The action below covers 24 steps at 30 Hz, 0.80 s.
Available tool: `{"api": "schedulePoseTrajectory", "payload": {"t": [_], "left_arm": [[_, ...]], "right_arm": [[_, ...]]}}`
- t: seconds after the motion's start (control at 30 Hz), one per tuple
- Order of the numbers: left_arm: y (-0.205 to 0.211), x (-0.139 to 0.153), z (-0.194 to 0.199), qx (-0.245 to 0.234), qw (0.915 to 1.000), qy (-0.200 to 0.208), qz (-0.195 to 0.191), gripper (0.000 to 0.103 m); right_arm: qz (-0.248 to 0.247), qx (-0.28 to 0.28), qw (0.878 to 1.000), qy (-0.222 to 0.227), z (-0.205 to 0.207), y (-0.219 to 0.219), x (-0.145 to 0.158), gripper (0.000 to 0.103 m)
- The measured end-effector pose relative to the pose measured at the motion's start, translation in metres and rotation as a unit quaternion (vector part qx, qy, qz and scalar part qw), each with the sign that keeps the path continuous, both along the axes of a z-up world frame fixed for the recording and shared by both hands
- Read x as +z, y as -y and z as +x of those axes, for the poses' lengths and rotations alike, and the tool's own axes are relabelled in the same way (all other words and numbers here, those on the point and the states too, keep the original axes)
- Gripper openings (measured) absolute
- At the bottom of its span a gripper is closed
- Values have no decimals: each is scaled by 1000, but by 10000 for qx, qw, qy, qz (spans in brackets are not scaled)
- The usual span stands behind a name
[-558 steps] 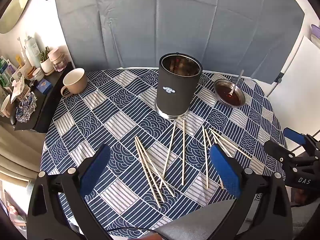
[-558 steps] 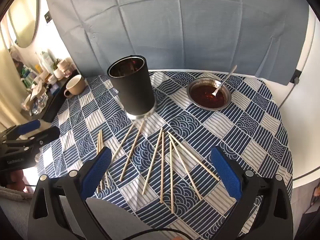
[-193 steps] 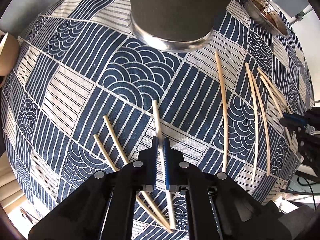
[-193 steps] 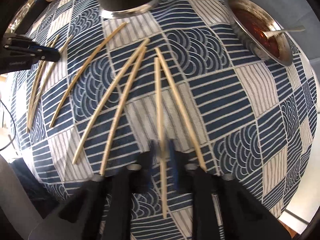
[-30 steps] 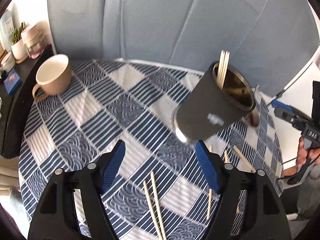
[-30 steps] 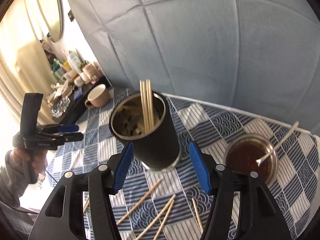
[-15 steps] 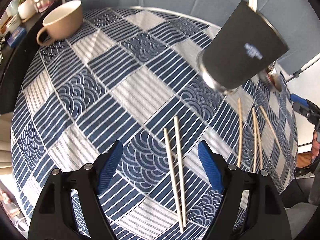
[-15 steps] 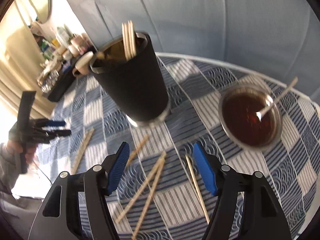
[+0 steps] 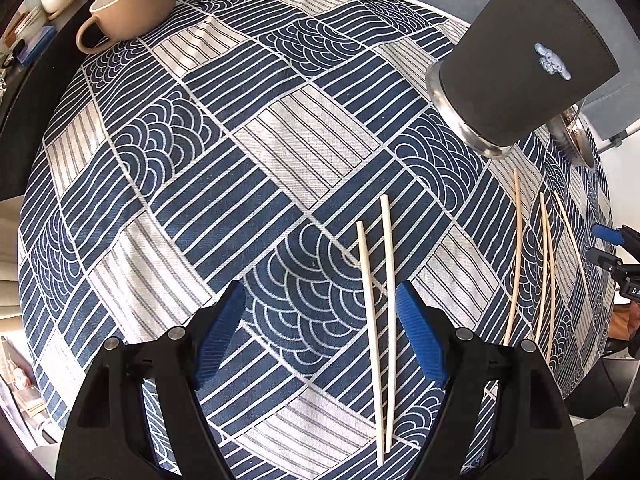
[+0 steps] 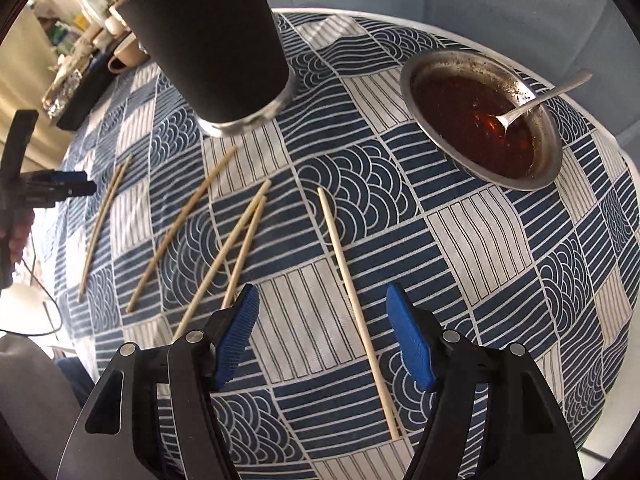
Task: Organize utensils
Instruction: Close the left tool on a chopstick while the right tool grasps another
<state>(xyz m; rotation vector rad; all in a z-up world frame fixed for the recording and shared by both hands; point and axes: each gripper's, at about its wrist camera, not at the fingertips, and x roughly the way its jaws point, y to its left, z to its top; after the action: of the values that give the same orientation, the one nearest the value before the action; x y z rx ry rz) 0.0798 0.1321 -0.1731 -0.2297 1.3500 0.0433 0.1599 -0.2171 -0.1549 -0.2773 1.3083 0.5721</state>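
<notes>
My left gripper [image 9: 320, 320] is open and empty, low over the patterned tablecloth. Two pale chopsticks [image 9: 378, 312] lie side by side between its fingers, nearer the right pad. The black utensil cup [image 9: 520, 56] stands far right, with chopstick tips showing at its rim. Three more chopsticks [image 9: 544, 264] lie at the right. My right gripper [image 10: 322, 330] is open and empty over a single chopstick [image 10: 354, 304]. Several other chopsticks [image 10: 228, 244] lie to its left, below the black cup [image 10: 216, 40].
A steel bowl of dark red sauce [image 10: 484, 116] with a spoon stands at the right. A beige mug [image 9: 128, 4] sits at the far left table edge, beside a dark shelf of toiletries. The other hand-held gripper shows at each view's side.
Both grippers have dropped from above the cup toward the table and now hover close over the loose chopsticks. Both stay open.
</notes>
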Motion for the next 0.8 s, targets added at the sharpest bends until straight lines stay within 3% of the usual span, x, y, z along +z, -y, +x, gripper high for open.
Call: {"api": "schedulePoseTrajectory", "payload": {"t": [0.3,0.37,0.47,0.63,0.73,0.8], "left_arm": [[22,-20,12,-439,9955,-370,751,78],[21,-21,15,-361,9959,-436,706,77],[23,-18,18,-438,9954,-458,713,62],[28,-13,21,-629,9946,-539,626,19],[19,-12,18,-551,9957,-616,428,8],[12,-12,15,-502,9964,-644,246,6]], "right_arm": [[-522,282,9981,-173,10,-13,-16,62],[-681,393,9967,-221,13,-18,-21,62],[-899,587,9938,-277,15,-29,-26,62],[-1317,813,9870,-430,18,-43,-39,62],[-1245,745,9873,-652,25,-43,-40,60],[-1247,815,9867,-656,26,-44,-39,56]]}}
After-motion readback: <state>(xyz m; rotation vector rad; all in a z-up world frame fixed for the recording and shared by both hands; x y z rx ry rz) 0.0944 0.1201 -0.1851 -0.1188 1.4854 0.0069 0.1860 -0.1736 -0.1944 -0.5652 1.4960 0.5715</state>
